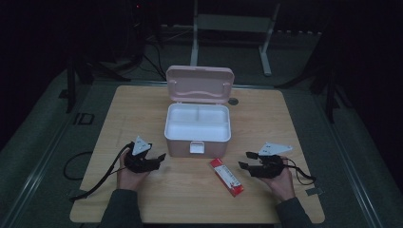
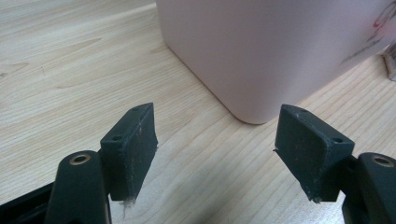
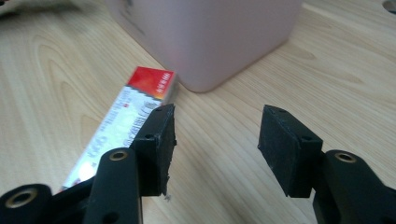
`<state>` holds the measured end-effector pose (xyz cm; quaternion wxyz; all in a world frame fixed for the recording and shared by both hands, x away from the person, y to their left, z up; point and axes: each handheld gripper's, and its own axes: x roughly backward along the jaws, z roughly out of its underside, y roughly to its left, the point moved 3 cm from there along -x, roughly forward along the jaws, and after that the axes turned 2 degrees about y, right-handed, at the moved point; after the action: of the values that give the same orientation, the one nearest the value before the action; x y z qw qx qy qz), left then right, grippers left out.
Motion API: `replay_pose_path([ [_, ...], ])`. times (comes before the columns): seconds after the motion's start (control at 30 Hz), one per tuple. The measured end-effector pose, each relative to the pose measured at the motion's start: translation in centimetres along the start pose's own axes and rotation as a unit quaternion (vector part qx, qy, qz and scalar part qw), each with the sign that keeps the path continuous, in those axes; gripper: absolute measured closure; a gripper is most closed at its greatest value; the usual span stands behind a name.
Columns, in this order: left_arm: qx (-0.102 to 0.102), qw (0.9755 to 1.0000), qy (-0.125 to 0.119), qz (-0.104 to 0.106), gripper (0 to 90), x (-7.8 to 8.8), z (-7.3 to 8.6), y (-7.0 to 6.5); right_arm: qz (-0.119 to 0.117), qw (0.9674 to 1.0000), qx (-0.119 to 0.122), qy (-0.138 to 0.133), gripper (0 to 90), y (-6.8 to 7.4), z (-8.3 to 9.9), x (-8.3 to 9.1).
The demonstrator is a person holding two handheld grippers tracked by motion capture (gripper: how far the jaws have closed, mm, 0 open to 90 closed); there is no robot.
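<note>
Pale wooden table in a dark room, stand legs dim behind.

Item 1: right gripper, held low near the table's right front; jaws apart, nothing between them. In the right gripper view its left jaw stands just in front of the carton, the pads bare.

Item 2: left gripper, held low at left front, jaws wide and empty, pointing at the box's near left corner.

Item 3: red-and-white carton, a long flat pack lying on the table between the grippers, its far end just beside the box's front right corner.

Item 4: pink box, centre of the table, lid standing open at the back, white tray inside with its compartments empty.

Step, as judged: approach, nothing yet picked up; the carton looks bound for the box. Next move calls for the right gripper to straddle the carton's narrow sides, close, lift, and clear the box's front wall.
</note>
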<state>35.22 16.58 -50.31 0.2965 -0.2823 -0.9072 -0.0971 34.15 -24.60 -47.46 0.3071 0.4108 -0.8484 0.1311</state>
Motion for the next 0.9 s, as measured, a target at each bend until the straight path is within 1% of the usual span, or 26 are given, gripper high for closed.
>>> replay_pose_path([
  [0.03,0.000,1.0000,0.000,0.001,28.8,0.0,0.0,0.0,-0.001,1.0000,0.001,0.003,44.2,0.2,-0.1,-0.1],
  [0.1,0.000,1.0000,-0.001,0.002,28.9,0.0,0.0,-0.1,-0.001,1.0000,0.001,0.003,44.2,0.2,-0.1,-0.1],
  [0.13,-0.001,1.0000,-0.002,0.004,28.9,0.0,0.0,-0.1,0.002,1.0000,0.006,0.005,44.2,0.5,-0.3,-0.1],
  [0.17,-0.001,1.0000,-0.004,0.003,28.8,0.1,0.0,-0.1,0.000,0.9999,0.012,0.011,44.2,1.0,-0.6,-0.2],
  [0.23,0.001,1.0000,-0.005,0.002,28.8,0.1,0.0,-0.1,-0.001,0.9998,0.014,0.013,44.0,1.4,-0.9,-0.4],
  [0.27,0.001,1.0000,-0.006,0.001,28.8,0.1,0.0,-0.1,-0.003,0.9998,0.013,0.016,44.0,1.7,-1.0,-0.6],
  [0.4,0.001,1.0000,-0.002,0.004,28.8,0.0,0.0,-0.2,-0.019,0.9992,0.022,0.028,43.2,3.0,-1.1,-1.6],
  [0.47,0.001,1.0000,-0.001,-0.001,28.8,0.1,0.0,-0.2,-0.013,0.9986,0.026,0.044,42.0,3.5,-1.1,-2.3],
  [0.5,0.001,1.0000,-0.001,-0.001,29.0,0.1,0.0,-0.2,-0.013,0.9986,0.026,0.044,42.0,3.5,-1.1,-2.3],
  [0.53,-0.001,1.0000,-0.003,-0.005,29.0,0.1,0.0,-0.2,-0.013,0.9983,0.030,0.049,41.2,3.7,-1.1,-2.6],
  [0.57,-0.001,1.0000,-0.004,-0.005,29.7,0.1,0.0,-0.2,-0.011,0.9975,0.032,0.062,39.5,4.1,-0.9,-3.3],
  [0.63,-0.001,1.0000,-0.005,-0.003,29.8,0.1,0.0,-0.2,-0.003,0.9970,0.035,0.069,38.8,4.4,-0.8,-3.7],
  [0.7,-0.002,1.0000,-0.003,-0.003,29.8,0.0,0.0,-0.3,-0.006,0.9965,0.034,0.077,38.0,4.6,-0.7,-4.2],
  [0.73,-0.005,1.0000,0.000,-0.004,29.8,0.0,0.0,-0.3,-0.007,0.9965,0.029,0.078,38.0,4.7,-0.7,-4.5],
  [0.8,-0.005,1.0000,-0.001,-0.002,29.9,-0.1,-0.1,-0.4,-0.017,0.9968,0.021,0.076,38.0,4.8,-0.9,-4.8],
  [0.9,-0.008,1.0000,0.002,-0.001,30.0,-0.2,0.0,-0.6,-0.020,0.9965,0.019,0.079,38.1,5.0,-1.0,-5.3],
])
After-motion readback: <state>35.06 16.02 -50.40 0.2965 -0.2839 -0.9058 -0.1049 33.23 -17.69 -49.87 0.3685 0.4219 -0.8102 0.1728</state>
